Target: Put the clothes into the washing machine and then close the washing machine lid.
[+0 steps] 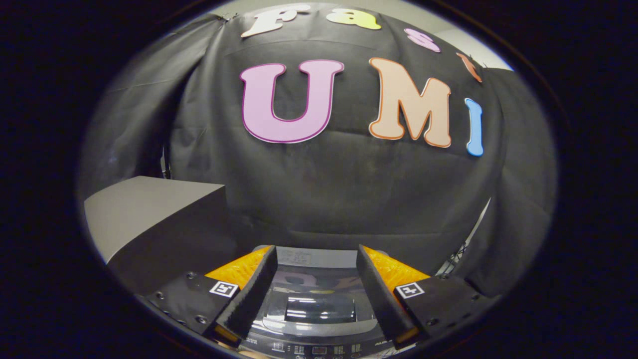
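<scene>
The washing machine [319,319] stands below and just ahead of my fingers. Its glossy dark lid [319,299] lies flat and shut over the tub, mirroring the booth wall. The control panel [319,349] runs along the near side, under the fingertips. My gripper [316,267] hovers above the lid, open, with a wide gap and nothing between the fingers. No clothes are in sight.
A grey block-shaped box or table [149,214] stands to the left of the machine, beyond the left finger. The black booth cloth [349,189] hangs close behind the machine. To the right, a pale strip of a stand [471,239] shows where the cloth parts.
</scene>
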